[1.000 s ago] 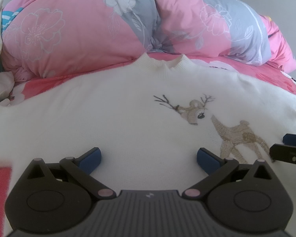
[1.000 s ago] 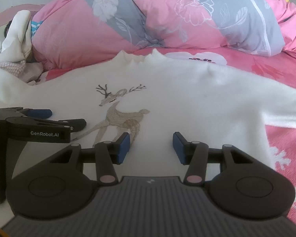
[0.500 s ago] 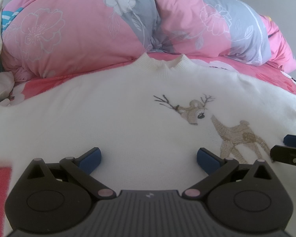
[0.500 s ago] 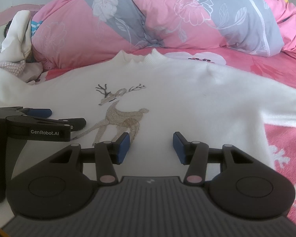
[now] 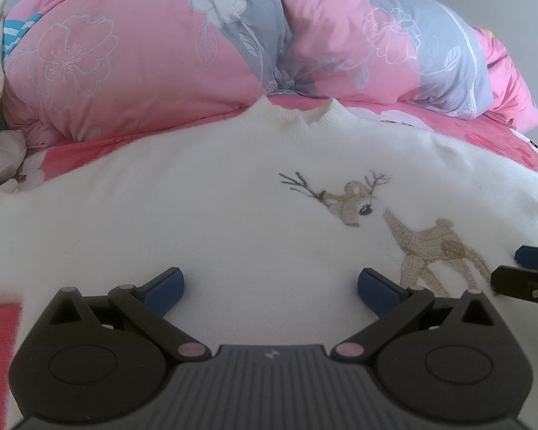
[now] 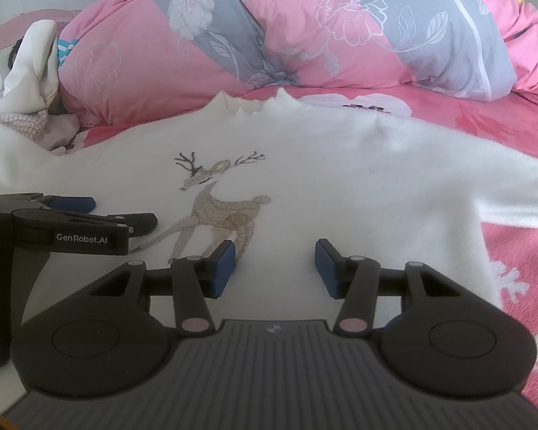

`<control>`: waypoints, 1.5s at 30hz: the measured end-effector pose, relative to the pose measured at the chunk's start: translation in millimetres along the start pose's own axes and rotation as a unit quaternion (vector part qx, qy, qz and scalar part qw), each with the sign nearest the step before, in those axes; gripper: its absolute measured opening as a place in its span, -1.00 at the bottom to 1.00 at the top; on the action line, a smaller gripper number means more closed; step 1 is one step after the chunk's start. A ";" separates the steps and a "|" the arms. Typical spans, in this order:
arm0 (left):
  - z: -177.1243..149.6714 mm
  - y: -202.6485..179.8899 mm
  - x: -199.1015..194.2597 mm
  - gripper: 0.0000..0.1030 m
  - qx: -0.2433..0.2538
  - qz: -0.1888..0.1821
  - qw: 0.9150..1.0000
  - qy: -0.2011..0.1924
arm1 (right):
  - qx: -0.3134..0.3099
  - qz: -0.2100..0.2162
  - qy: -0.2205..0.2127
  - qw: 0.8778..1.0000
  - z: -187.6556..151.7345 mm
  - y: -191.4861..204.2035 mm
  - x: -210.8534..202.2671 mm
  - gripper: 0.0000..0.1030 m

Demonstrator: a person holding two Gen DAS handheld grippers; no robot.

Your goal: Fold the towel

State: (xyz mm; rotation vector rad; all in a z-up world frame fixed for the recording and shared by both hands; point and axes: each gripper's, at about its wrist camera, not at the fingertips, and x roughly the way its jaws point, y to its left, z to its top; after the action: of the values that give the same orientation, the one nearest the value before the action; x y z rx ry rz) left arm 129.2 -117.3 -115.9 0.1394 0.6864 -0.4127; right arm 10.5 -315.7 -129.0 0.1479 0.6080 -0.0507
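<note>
Your white sweater (image 5: 204,215) with its embroidered deer (image 6: 218,215) lies flat, front up, on the pink bed sheet (image 6: 502,122), collar toward the rolled floral quilt (image 5: 233,43). Your left hand-held gripper (image 5: 270,288) hovers near its hem, jaws wide apart and empty. Your right hand-held gripper (image 6: 275,263) sits just beside it, half open, gripping nothing.

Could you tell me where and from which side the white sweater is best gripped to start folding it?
Probably at the near hem of the white sweater, from the near side. It lies flat with its collar far, and the left gripper and right gripper hang open over the lower body.
</note>
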 end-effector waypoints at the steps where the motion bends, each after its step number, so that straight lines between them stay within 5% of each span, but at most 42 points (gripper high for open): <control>1: 0.0 0.0 0.0 1.00 0.000 0.000 1.000 0.000 | 0.000 0.000 0.000 1.000 -0.1 -0.2 0.0 -0.04; 45: 0.2 -0.4 0.6 1.00 -0.002 0.000 1.000 -0.002 | 0.033 0.048 -0.021 0.998 -10.2 -11.3 0.8 0.22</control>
State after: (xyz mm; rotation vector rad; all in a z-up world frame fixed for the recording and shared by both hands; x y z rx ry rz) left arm 129.6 -117.9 -116.1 0.1356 0.6836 -0.4121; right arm 4.4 -325.3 -139.1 0.2385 0.5570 0.0196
